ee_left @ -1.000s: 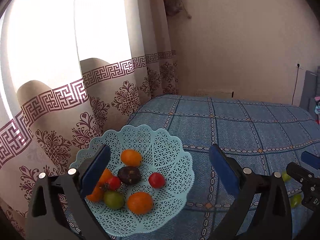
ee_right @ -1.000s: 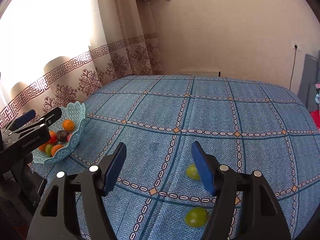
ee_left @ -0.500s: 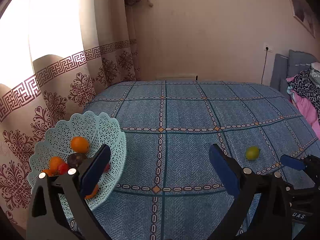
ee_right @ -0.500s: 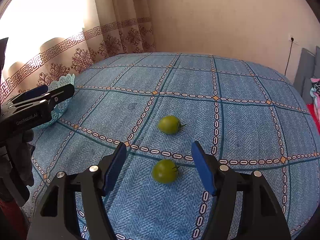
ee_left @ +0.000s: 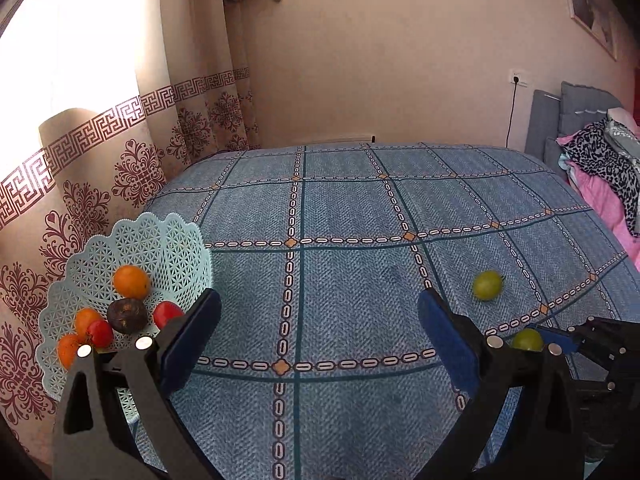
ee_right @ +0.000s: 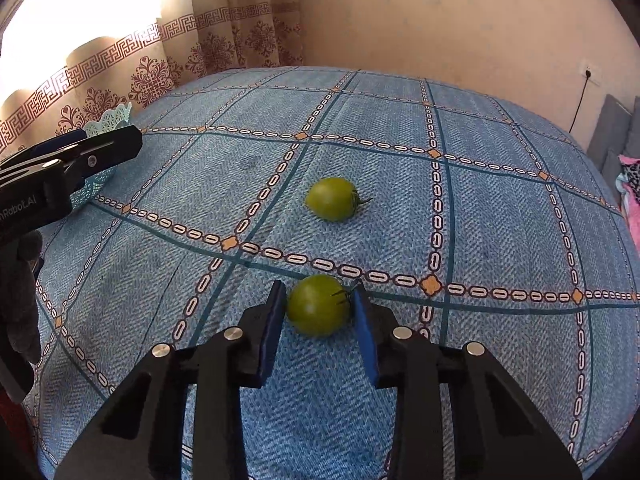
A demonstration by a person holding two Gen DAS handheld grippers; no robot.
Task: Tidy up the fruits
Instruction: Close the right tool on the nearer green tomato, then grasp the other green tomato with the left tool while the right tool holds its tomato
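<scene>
Right tongs clamping near green tomato on bed.
Left tongs hanging spread, empty, beside basket.

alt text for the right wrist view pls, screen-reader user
The right hand-held gripper has its two blue pads closed against a green tomato on a blue patterned bedspread. A second green tomato lies farther ahead, and the left hand-held gripper reaches in at the left edge, in front of a pale blue basket.
</scene>
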